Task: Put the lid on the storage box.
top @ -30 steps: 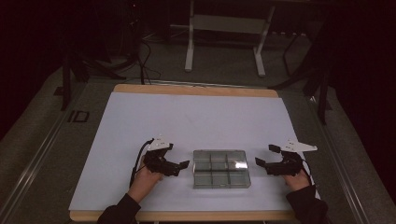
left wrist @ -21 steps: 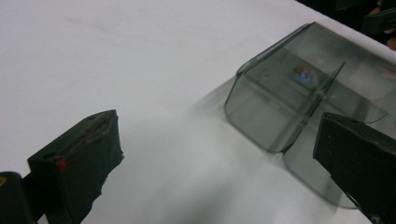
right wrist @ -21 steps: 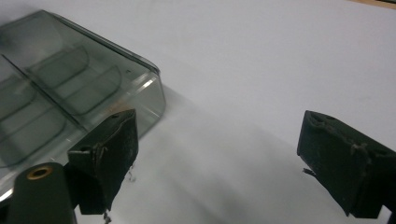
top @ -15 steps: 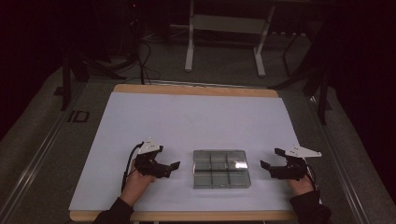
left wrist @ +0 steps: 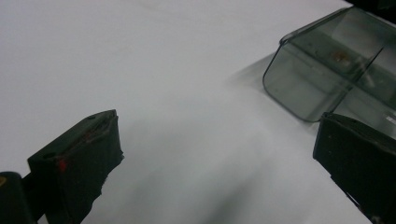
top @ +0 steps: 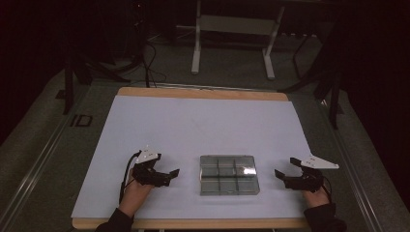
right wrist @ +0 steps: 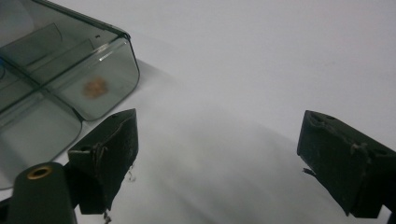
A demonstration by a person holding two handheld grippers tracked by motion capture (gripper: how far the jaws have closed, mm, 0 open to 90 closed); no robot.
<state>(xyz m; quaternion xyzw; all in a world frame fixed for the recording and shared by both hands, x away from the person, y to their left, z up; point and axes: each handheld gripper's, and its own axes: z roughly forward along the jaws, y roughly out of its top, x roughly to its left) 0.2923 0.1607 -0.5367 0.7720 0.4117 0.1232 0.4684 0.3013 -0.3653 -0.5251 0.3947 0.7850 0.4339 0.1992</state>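
A clear smoke-tinted organiser box (top: 229,174) w/ six compartments lies flat on the white-topped desk (top: 203,125), near its front edge, between two hand-held grippers. At left, the left gripper (top: 170,175) rests low on the desk, pointing toward the box's left side but apart from it; its fingers (left wrist: 79,163) are spread wide w/ nothing between them. In the left gripper view a rounded corner of the box sits just beyond the right-hand finger. At right, the right gripper (top: 281,176) points at the box's right side, also short of touching; its fingers (right wrist: 109,154) are likewise spread, empty, bare desk surface between them. In the right gripper view a small brownish item (right wrist: 95,87) shows through the lid in the corner compartment; too blurred to identify. A person's left hand (top: 135,195) and right hand (top: 314,197) grip the tools from the desk's near edge, dark sleeves just visible. Behind the desk, a white metal stand (top: 232,36) on a dark floor, cables (top: 147,58) trailing nearby.
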